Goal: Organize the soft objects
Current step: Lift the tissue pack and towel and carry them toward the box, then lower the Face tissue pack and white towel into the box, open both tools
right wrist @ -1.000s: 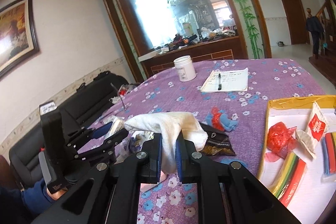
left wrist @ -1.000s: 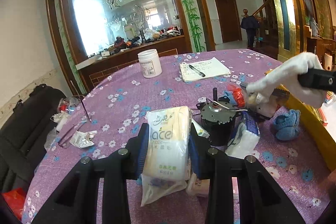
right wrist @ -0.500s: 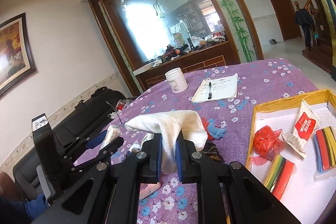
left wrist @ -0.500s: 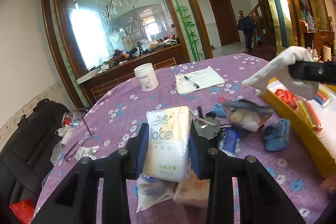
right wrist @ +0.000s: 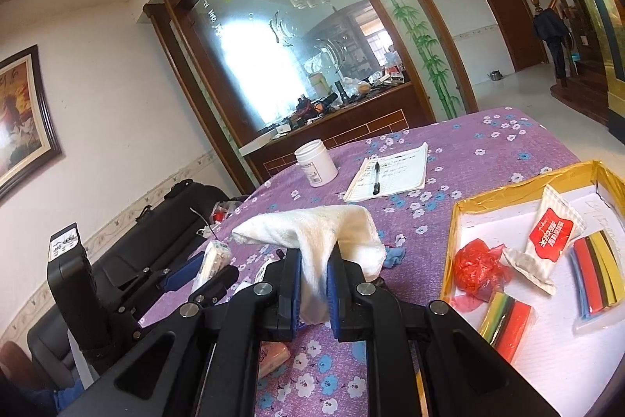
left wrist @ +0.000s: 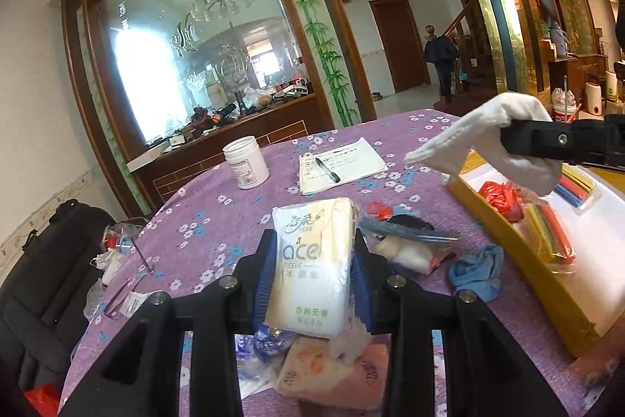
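My left gripper is shut on a white and yellow tissue pack and holds it above the purple flowered table. My right gripper is shut on a folded white towel, held up near the left edge of a gold-rimmed tray. The towel and right gripper also show in the left wrist view, over the tray's near corner. The left gripper with the pack shows in the right wrist view.
The tray holds a red bag, a red-labelled sachet and coloured strip packs. On the table lie a blue cloth, a clear bag of items, a pink pack, a white jar and a notepad with pen.
Both grippers have risen and moved right toward the tray, each keeping its hold. The towel now hangs over the tray's corner; the dark motor on the table has dropped out of view.
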{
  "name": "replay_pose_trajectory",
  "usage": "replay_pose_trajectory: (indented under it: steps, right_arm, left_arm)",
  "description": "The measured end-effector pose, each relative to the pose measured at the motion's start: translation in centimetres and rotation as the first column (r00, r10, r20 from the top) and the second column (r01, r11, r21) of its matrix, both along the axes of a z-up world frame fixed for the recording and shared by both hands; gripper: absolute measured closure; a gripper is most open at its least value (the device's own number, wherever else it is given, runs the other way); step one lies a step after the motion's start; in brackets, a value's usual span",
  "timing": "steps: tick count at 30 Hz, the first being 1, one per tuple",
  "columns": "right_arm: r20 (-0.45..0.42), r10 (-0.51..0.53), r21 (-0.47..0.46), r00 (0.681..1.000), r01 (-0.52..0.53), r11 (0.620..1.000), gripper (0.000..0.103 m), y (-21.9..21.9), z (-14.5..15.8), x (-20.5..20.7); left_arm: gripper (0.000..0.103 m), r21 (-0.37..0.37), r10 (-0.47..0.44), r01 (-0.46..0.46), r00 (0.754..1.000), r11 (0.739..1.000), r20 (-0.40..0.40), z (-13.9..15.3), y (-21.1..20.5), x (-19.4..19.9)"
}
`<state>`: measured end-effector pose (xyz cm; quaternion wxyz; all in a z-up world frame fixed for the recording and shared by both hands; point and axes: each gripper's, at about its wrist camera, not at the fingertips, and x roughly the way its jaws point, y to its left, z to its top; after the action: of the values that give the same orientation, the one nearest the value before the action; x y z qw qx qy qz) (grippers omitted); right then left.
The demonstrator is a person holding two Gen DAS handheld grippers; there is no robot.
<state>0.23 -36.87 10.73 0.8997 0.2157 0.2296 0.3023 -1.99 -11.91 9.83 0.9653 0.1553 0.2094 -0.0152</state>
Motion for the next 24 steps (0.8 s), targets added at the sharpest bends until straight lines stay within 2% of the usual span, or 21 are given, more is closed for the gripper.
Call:
replay_pose_trajectory:
  steps: [12,20,24]
  right_arm:
    - [-0.018,-0.051,0.009,0.999,0.051,0.999,0.091,-0.9,-0.1,0.1]
    - [-0.055,-0.192,0.029,0.98,0.193,0.981,0.091,-4.3,0.1,0.6]
    - [-0.08,-0.258,0.056,0.963,0.263,0.963,0.091,-6.5,0.2,0.8]
  left_arm:
    - [0.068,-0.041,-0.034,0.033,0.999,0.999,-0.013,0.6,-1.3,0.4]
    - [0.068,-0.076,-0.117,0.115,0.993,0.99,-0.022,1.6,-4.7,0.8]
    - [0.068,-0.108,-0.179,0.173,0.982,0.979,-0.056,1.5,-7.5,1.2]
